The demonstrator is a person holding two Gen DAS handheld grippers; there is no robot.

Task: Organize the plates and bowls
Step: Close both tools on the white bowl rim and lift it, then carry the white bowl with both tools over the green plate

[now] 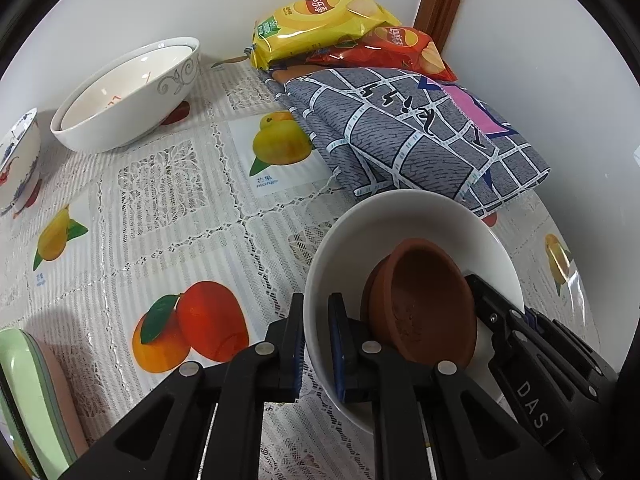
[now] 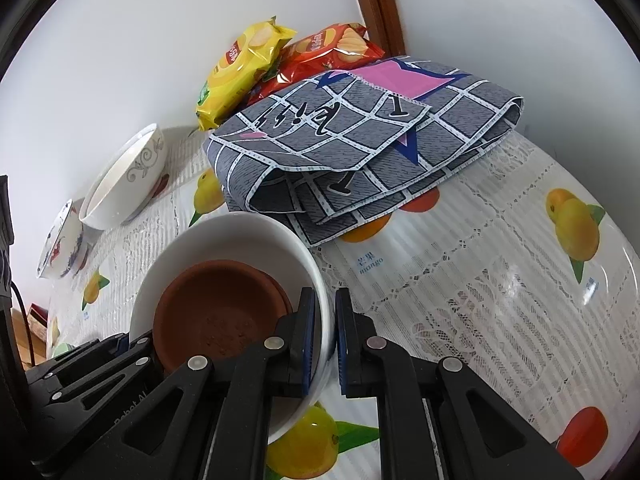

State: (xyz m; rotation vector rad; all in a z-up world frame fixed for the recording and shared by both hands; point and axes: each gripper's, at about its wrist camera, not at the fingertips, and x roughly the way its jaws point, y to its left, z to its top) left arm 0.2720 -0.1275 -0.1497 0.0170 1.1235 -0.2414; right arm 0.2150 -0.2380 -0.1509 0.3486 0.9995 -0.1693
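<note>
The white bowl [image 1: 416,236] sits on the counter [image 1: 168,200] just in front of the folded cloth [image 1: 404,136], with terracotta saucers [image 1: 420,304] nested inside it. The left gripper [image 1: 316,344] and the right gripper [image 2: 326,340] each pinch its rim on opposite sides, fingers narrowed onto the wall. It looks rigid, glazed, slippery and breakable, and the loose saucers could slide, so gripping the rim on both sides and keeping it level seems wise.

Fruit-print tablecloth [image 1: 168,208] carries white bowl [image 1: 400,220], patterned bowl [image 1: 132,92], folded cloth [image 1: 408,136].
</note>
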